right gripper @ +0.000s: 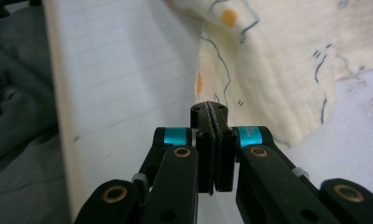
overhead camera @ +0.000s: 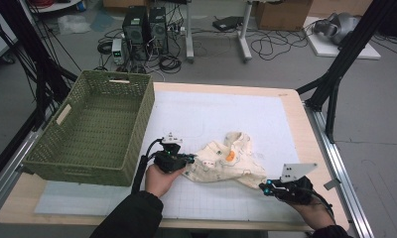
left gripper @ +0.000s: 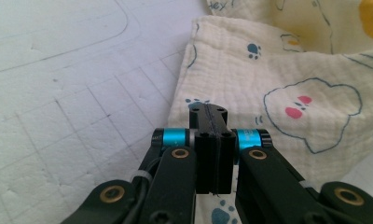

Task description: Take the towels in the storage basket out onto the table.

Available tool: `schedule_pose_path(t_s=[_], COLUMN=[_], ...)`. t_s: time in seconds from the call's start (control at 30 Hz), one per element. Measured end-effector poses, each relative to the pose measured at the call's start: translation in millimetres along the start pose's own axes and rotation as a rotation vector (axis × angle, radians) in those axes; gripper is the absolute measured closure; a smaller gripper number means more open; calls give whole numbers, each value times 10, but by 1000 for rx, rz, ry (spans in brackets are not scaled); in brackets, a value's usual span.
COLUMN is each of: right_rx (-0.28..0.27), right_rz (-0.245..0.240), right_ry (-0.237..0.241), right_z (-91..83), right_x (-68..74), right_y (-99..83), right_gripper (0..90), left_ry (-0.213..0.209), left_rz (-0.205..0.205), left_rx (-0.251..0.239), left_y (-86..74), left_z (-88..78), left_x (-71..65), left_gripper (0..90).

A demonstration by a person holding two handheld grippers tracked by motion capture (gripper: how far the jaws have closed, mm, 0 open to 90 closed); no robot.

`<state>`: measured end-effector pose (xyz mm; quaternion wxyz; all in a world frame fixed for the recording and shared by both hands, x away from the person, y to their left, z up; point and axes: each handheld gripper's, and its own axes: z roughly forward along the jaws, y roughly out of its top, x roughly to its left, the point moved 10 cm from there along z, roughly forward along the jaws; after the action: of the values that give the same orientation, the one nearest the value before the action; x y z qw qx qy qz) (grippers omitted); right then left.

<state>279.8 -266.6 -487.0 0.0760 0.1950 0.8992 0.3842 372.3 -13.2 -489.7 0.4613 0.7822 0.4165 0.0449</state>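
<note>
Lying on the white gridded mat, the cloth seems pinched by both closed grippers

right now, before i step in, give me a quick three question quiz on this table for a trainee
1. True or false: the printed cream cloth lies inside the green woven basket.
2. How do the jaws of the left gripper and the right gripper stand? A: both wide open. B: both shut. C: one open, one shut.
3. What surface does the cloth lie on?

Key
1. False: the cloth lies on the table, to the right of the basket.
2. B.
3. The white gridded mat that covers the tabletop.
</note>
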Motion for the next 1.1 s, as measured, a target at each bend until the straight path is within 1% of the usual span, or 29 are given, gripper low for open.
schedule_pose_path(t_s=[0.07,0.1,0.13,0.17,0.2,0.23,0.27,0.3,0.33,0.37,0.4,0.43,0.5,0.53,0.57,0.6,0.63,0.67,0.73,0.8,0.9,0.93,0.97,1.1], right_rx=[15,16,15,4,-11,-30,-41,-42,-46,-41,-27,-14,8,24,39,36,37,39,38,38,40,45,50,37], right_rz=[-9,-9,-11,-17,-12,0,5,-3,-12,-12,-25,-34,-36,-37,-50,-49,-42,-52,-67,-57,-68,-71,-65,-69], right_ry=[14,26,28,28,37,41,36,34,30,37,42,38,54,57,55,65,87,92,92,117,133,135,139,147], right_z=[-69,-100,-130,-154,-173,-179,-168,-140,-87,-19,55,128,256,306,351,372,379,384,384,360,299,273,240,102], right_x=[72,102,118,125,124,110,88,76,65,65,64,56,45,42,33,38,53,64,63,86,149,171,195,276], right_y=[-60,-83,-99,-99,-88,-65,-39,-15,14,36,45,48,39,26,14,20,24,26,31,14,-28,-44,-60,-77], right_gripper=[900,900,900,894,873,801,793,766,711,701,680,672,678,701,729,783,849,882,890,892,893,893,893,893], left_ry=[-8,-11,-21,-33,-35,-35,-31,-27,-21,-7,3,11,50,56,60,58,60,62,67,61,47,42,41,17], left_rz=[8,9,19,21,25,35,47,55,63,80,95,108,130,129,121,120,117,123,117,101,74,71,71,80], left_rx=[-2,-5,-9,-8,7,17,28,41,53,67,87,85,81,87,88,93,91,97,90,88,81,82,80,76], left_y=[-3,-8,-15,-26,-47,-67,-85,-105,-127,-155,-190,-206,-210,-215,-218,-224,-224,-231,-244,-272,-314,-329,-340,-376], left_z=[-24,-36,-50,-52,-46,-37,-25,-7,12,32,57,69,70,69,67,61,59,47,20,-24,-127,-167,-202,-350], left_x=[-21,-30,-36,-43,-41,-42,-43,-41,-42,-35,-28,-27,-11,-4,1,-1,-7,-5,-8,-11,-36,-52,-77,-200], left_gripper=[894,890,874,811,750,723,714,687,675,676,678,700,779,827,868,890,893,895,897,898,899,898,898,898])
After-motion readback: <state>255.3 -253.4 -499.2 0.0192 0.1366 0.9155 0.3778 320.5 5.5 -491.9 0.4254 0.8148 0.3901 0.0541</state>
